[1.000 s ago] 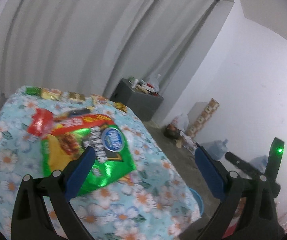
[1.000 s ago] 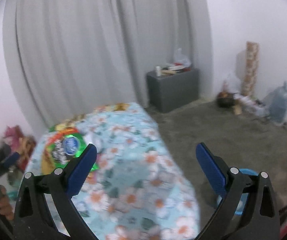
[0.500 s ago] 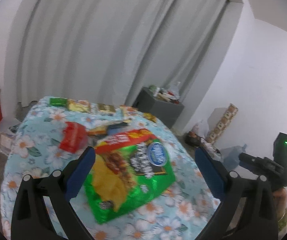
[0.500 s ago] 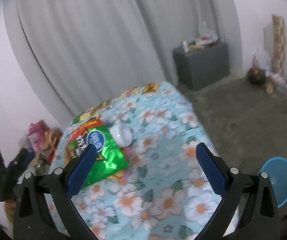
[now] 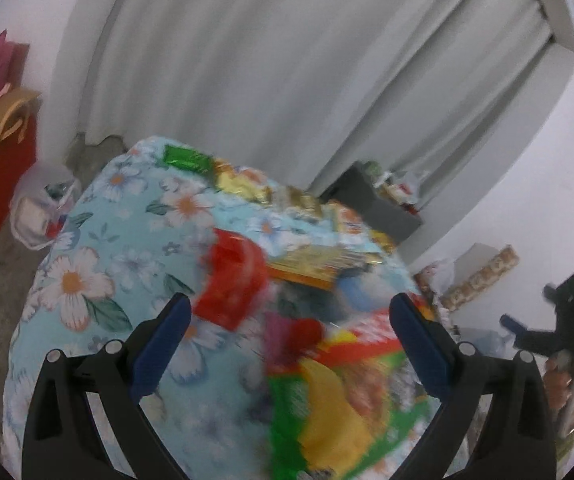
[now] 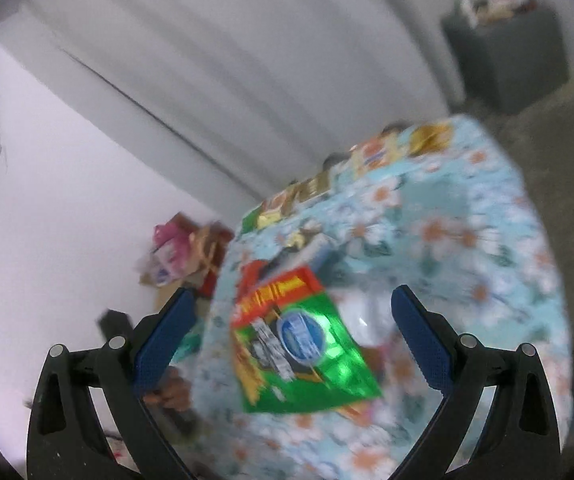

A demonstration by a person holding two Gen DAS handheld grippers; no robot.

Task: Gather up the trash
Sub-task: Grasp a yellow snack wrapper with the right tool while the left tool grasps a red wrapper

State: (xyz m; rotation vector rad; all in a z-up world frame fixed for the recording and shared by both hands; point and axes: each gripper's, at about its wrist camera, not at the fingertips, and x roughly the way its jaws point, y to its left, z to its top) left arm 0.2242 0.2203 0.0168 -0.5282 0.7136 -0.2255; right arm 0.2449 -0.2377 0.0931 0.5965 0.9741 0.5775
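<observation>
Lying flat on the flowered tablecloth (image 6: 467,216), a large green snack bag (image 6: 307,352) is seen between the spread jaws of the right gripper (image 6: 293,338), nothing being held. The left gripper (image 5: 287,344) is likewise open and empty above the near part of the bag (image 5: 339,408), with a crumpled red wrapper (image 5: 233,280) just beyond it to the left. Foil of this kind is judged light, crinkly and slippery; a free edge or corner is best pinched.
</observation>
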